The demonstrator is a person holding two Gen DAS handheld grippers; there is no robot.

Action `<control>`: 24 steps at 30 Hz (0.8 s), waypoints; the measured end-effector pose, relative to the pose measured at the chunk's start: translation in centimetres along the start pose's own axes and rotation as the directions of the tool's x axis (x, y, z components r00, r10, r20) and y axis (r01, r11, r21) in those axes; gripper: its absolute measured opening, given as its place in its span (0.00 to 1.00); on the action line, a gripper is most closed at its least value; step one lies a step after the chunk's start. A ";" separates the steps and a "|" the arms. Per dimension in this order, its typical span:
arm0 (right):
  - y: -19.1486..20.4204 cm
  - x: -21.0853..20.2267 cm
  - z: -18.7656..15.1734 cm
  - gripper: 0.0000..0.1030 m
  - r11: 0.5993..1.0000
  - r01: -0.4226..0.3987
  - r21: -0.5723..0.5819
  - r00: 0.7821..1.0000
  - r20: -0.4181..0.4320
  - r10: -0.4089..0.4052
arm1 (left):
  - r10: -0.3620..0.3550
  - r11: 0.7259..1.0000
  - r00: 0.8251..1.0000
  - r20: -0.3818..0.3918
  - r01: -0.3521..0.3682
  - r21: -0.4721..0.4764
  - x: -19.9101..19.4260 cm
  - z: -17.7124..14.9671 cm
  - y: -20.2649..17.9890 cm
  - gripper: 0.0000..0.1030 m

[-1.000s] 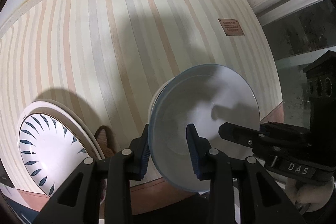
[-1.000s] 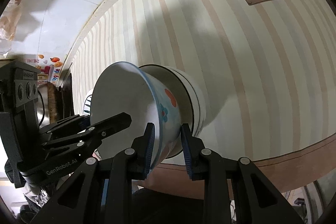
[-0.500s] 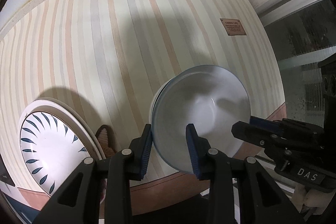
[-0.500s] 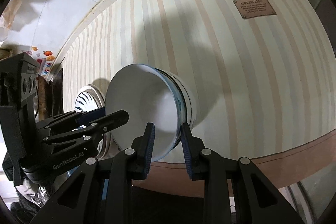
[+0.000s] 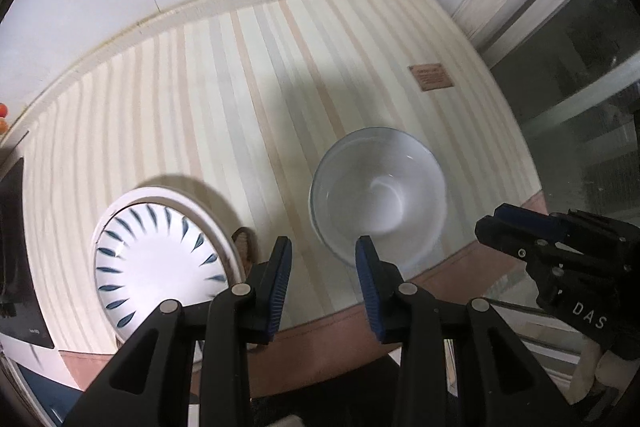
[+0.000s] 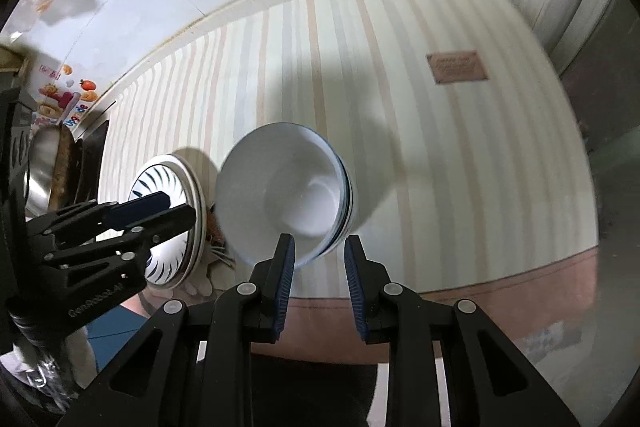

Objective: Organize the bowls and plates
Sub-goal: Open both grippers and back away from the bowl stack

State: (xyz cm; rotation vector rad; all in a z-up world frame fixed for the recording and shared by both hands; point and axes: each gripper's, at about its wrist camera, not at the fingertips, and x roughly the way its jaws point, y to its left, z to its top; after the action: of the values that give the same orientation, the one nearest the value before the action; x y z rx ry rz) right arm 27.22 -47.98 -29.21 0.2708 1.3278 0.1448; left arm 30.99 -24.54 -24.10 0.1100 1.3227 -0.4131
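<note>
A white bowl with a blue rim (image 5: 380, 195) sits nested in another bowl on the striped cloth; it also shows in the right wrist view (image 6: 284, 191). A white plate with blue leaf marks (image 5: 160, 263) rests on a larger white plate to its left, seen also in the right wrist view (image 6: 168, 223). My left gripper (image 5: 322, 271) is open and empty, just short of the bowl's near rim. My right gripper (image 6: 320, 263) is open and empty, also just behind the bowl. Each gripper shows in the other's view.
The striped tablecloth (image 5: 224, 107) has a brown label (image 5: 431, 77) at the far right and a reddish border at the near edge. A white wall runs along the back. Dark cookware (image 6: 60, 163) stands at the far left. A glass pane (image 5: 580, 107) is on the right.
Both grippers have let go of the bowl, which now sits level inside the other bowl. Both grippers have opened and pulled back and up.
</note>
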 end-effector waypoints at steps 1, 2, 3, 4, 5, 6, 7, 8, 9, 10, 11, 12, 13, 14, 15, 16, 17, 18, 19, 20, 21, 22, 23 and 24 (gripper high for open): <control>0.2 -0.8 -0.4 0.28 1.000 0.005 -0.003 1.000 0.015 -0.005 | -0.004 1.000 1.000 0.008 0.004 0.000 -0.6 -0.4 -0.1 0.31; 0.4 -1.5 -0.7 0.30 1.000 0.008 -0.005 1.000 0.025 -0.008 | -0.014 1.000 1.000 0.015 0.014 -0.002 -1.3 -0.7 -0.1 0.33; 0.6 -2.5 -1.2 0.35 1.000 0.013 -0.008 0.999 0.043 -0.012 | -0.025 1.000 0.999 0.023 0.025 0.000 -2.0 -1.1 -0.1 0.33; 0.9 -3.3 -1.6 0.38 1.000 0.015 -0.007 0.998 0.057 -0.015 | -0.033 0.999 0.999 0.030 0.033 0.003 -2.7 -1.3 -0.1 0.33; 1.0 -4.1 -2.0 0.43 1.000 0.015 -0.003 0.997 0.070 -0.015 | -0.039 0.999 0.998 0.039 0.039 0.005 -3.4 -1.6 0.0 0.35; 1.2 -5.0 -2.4 0.47 1.000 0.013 0.000 0.996 0.084 -0.013 | -0.042 0.999 0.998 0.053 0.042 0.011 -4.2 -1.9 0.0 0.38; 1.5 -5.8 -2.8 0.50 1.000 0.013 0.003 0.995 0.098 -0.013 | -0.041 0.999 0.997 0.068 0.041 0.014 -5.0 -2.1 -0.1 0.42; 1.7 -6.6 -3.2 0.55 1.000 0.015 0.005 0.994 0.112 -0.016 | -0.041 0.999 0.996 0.082 0.040 0.015 -5.5 -2.2 -0.4 0.51; 2.0 -7.4 -3.7 0.62 1.000 0.019 0.007 0.992 0.127 -0.020 | -0.045 0.999 0.993 0.105 0.044 0.019 -6.5 -2.6 -0.5 0.55; 2.3 -8.1 -4.1 0.65 1.000 0.022 0.007 0.990 0.143 -0.023 | -0.045 0.999 0.992 0.116 0.043 0.022 -7.0 -2.7 -0.7 0.65; 2.5 -8.9 -4.5 0.72 1.000 0.028 0.007 0.987 0.156 -0.028 | -0.044 0.999 0.991 0.130 0.041 0.029 -7.7 -3.0 -0.9 0.69; 2.7 -9.6 -4.8 0.76 0.999 0.036 0.008 0.985 0.168 -0.037 | -0.046 0.999 0.988 0.147 0.041 0.036 -8.5 -3.4 -1.0 0.69; 2.9 -10.3 -5.1 0.77 0.999 0.043 0.009 0.983 0.177 -0.044 | -0.046 0.998 0.987 0.155 0.040 0.039 -8.9 -3.5 -1.1 0.71; 3.0 -10.7 -5.5 0.79 0.999 0.046 0.011 0.982 0.183 -0.047 | -0.043 0.998 0.986 0.164 0.037 0.044 -9.3 -3.8 -1.2 0.80; 3.2 -11.5 -5.9 0.82 0.999 0.052 0.018 0.979 0.194 -0.054 | -0.039 0.998 0.984 0.173 0.031 0.049 -9.9 -4.1 -1.3 0.81; 3.3 -12.2 -6.3 0.83 0.998 0.058 0.022 0.978 0.201 -0.061 | -0.040 0.998 0.983 0.179 0.031 0.049 -10.2 -4.3 -1.4 0.84; 3.4 -12.8 -6.7 0.84 0.998 0.064 0.027 0.975 0.210 -0.068 | -0.042 0.998 0.981 0.187 0.033 0.049 -10.6 -4.5 -1.4 0.87; 3.5 -13.5 -7.1 0.86 0.997 0.068 0.031 0.972 0.222 -0.073 | -0.043 0.998 0.981 0.191 0.034 0.050 -11.0 -4.7 -1.4 0.89; 3.6 -14.1 -7.5 0.86 0.997 0.072 0.035 0.970 0.231 -0.078 | -0.045 0.998 0.979 0.197 0.036 0.048 -11.4 -5.0 -1.4 0.89; 3.6 -14.7 -7.9 0.87 0.997 0.073 0.039 0.967 0.241 -0.080 | -0.048 0.998 0.977 0.206 0.040 0.045 -11.9 -5.3 -1.4 0.90; 3.7 -15.2 -8.2 0.88 0.996 0.073 0.046 0.964 0.252 -0.082 | -0.053 0.998 0.976 0.213 0.044 0.046 -12.3 -5.5 -1.4 0.90; 3.7 -15.8 -8.5 0.89 0.996 0.075 0.051 0.961 0.261 -0.086 | -0.052 0.998 0.974 0.220 0.042 0.049 -12.8 -5.8 -1.5 0.90; 3.6 -16.2 -8.7 0.90 0.995 0.083 0.055 0.959 0.269 -0.095 | -0.049 0.998 0.973 0.227 0.039 0.050 -13.0 -5.9 -1.6 0.90; 3.7 -16.8 -9.0 0.90 0.994 0.091 0.060 0.955 0.279 -0.104 | -0.048 0.998 0.971 0.235 0.037 0.052 -13.4 -6.1 -1.6 0.90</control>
State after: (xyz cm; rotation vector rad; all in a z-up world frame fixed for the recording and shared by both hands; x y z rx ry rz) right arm 14.64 -47.73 -14.40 0.2548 1.0593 -0.0090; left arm 22.30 -21.06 -12.57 0.0700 1.0821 -0.4792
